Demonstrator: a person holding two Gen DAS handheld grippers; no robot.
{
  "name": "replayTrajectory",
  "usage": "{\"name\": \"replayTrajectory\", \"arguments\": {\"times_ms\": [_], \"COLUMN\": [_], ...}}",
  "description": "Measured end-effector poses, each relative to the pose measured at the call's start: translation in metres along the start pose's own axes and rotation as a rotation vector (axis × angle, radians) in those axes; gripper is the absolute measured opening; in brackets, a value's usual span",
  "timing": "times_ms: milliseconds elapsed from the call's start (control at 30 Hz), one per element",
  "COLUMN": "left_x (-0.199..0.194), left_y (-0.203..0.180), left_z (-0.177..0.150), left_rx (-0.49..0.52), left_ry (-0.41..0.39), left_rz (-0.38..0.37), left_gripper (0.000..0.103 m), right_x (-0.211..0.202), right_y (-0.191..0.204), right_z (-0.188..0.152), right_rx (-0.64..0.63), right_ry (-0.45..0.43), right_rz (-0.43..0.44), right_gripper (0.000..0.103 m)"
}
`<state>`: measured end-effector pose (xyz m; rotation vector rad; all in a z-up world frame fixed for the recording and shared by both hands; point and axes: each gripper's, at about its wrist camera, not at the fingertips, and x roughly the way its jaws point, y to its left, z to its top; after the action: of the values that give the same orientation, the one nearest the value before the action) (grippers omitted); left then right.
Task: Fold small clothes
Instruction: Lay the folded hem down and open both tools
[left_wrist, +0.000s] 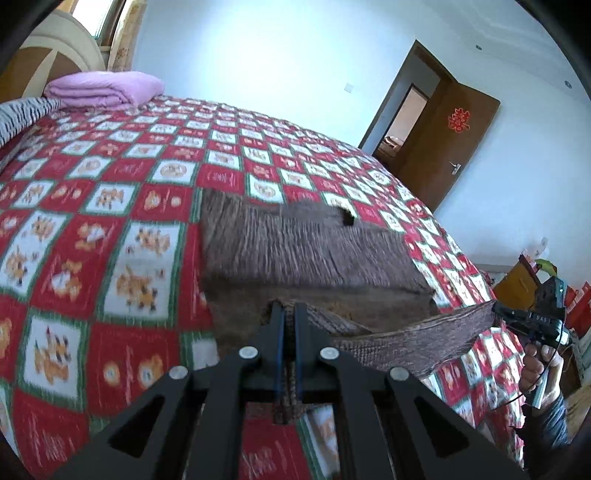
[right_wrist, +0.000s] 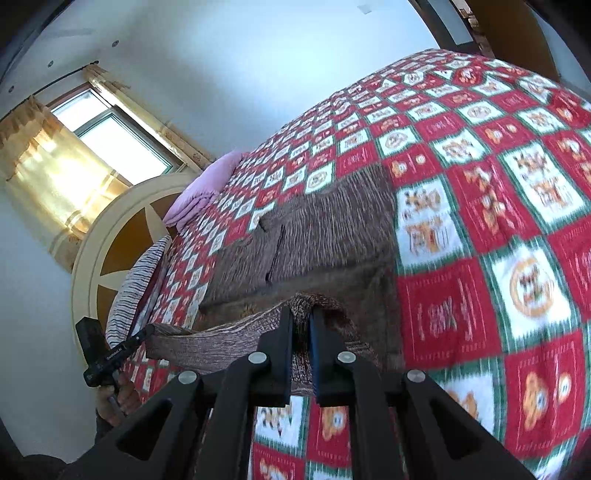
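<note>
Brown knit top (left_wrist: 306, 243) lies on the bed (left_wrist: 110, 206), its near hem lifted and pinched by both grippers (left_wrist: 290, 314) (right_wrist: 301, 317). Uneven pulling could skew the fold or slip the thin hem free.

Left claw (left_wrist: 290, 314) and right claw (right_wrist: 301, 317) both angle downward, jaws clamped nearly together.

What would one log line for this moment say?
left gripper: shut on brown knit garment | right gripper: shut on garment | near edge lifted
</note>
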<state>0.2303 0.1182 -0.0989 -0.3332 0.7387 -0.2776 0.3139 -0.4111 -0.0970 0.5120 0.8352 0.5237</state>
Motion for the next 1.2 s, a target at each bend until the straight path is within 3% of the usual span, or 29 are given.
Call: {"name": "replayTrajectory", "arguments": {"times_ms": [200,433,600,800,967,1033,1100,1133,1167,1200], "left_x": [0.011,0.049,0.085,0.133,0.139,0.132,0.124,0.121,0.115,0.11], "left_y": [0.008,0.019,0.029,0.042,0.049,0.047,0.04,0.035,0.03,0.026], "left_z": [0.037,0.065,0.074,0.072,0.066,0.061,0.049,0.043,0.033,0.026], "left_rx": [0.0,0.007,0.012,0.026,0.033,0.053,0.139,0.186,0.243,0.286], "left_ry": [-0.041,-0.02,0.027,0.102,0.104,0.097,0.094,0.093,0.094,0.091], "left_rz": [0.018,0.061,0.087,0.172,0.265,0.287,0.353,0.387,0.416,0.413], "left_gripper": [0.004,0.004,0.004,0.005,0.007,0.019,0.068,0.079,0.09,0.091], "right_x": [0.019,0.058,0.094,0.133,0.164,0.172,0.175,0.174,0.174,0.173], "right_y": [0.007,0.007,-0.005,-0.033,-0.053,-0.058,-0.054,-0.047,-0.042,-0.029], "right_z": [0.038,0.074,0.093,0.101,0.105,0.108,0.108,0.104,0.102,0.093], "right_rx": [-0.018,-0.025,-0.002,0.059,0.088,0.078,0.05,0.008,-0.022,-0.095], "right_ry": [-0.016,0.002,0.031,0.062,0.112,0.116,0.111,0.108,0.104,0.101], "right_rz": [-0.003,-0.023,-0.057,-0.115,-0.176,-0.218,-0.293,-0.328,-0.34,-0.35], "right_gripper": [0.008,0.008,0.008,0.008,0.008,0.012,0.037,0.059,0.07,0.07]}}
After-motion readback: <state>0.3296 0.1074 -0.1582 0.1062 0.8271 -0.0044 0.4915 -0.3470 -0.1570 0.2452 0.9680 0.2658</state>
